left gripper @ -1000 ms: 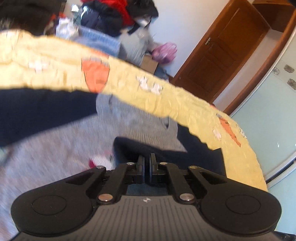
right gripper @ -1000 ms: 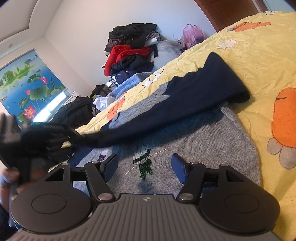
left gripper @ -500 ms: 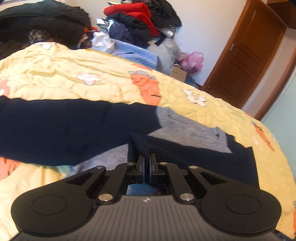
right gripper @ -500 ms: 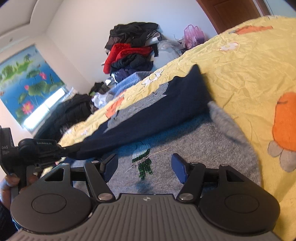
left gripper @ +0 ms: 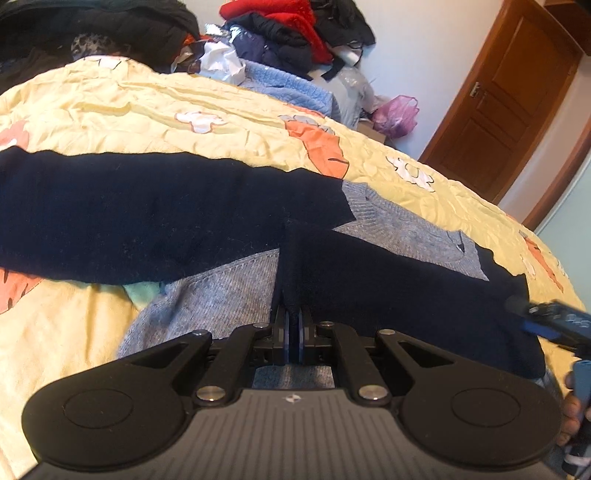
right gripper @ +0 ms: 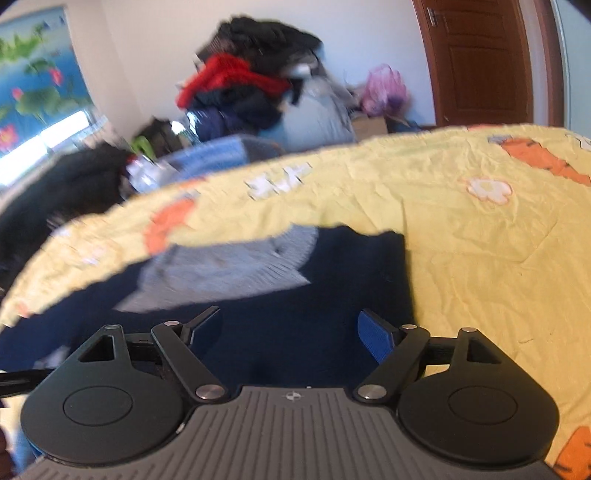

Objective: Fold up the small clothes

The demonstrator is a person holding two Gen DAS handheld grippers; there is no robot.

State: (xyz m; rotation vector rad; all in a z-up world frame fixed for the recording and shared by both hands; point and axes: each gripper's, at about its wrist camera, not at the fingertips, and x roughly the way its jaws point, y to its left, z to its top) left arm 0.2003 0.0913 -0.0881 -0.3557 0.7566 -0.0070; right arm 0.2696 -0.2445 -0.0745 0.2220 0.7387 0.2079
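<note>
A small grey knit sweater [left gripper: 221,295] with dark navy sleeves lies on a yellow bedspread [left gripper: 147,107]. One navy sleeve [left gripper: 147,210] stretches to the left. My left gripper [left gripper: 293,332] is shut on the cuff of the other navy sleeve [left gripper: 406,291], which lies folded across the grey body. My right gripper [right gripper: 291,332] is open and empty, low over the navy sleeve [right gripper: 295,325] near the sweater's right edge, with the grey collar area [right gripper: 229,266] beyond. Its blue pads [right gripper: 373,334] show. It also shows at the right edge of the left wrist view [left gripper: 554,321].
A heap of clothes [left gripper: 288,33] stands behind the bed against the wall, with a pink plastic bag [left gripper: 395,114] beside it. A brown wooden door [left gripper: 498,99] is at the right. The bedspread has orange carrot prints [right gripper: 543,162].
My left gripper has carried the navy sleeve across the grey body and lowered it. My right gripper has swung right and forward, staying open over the sweater's right side.
</note>
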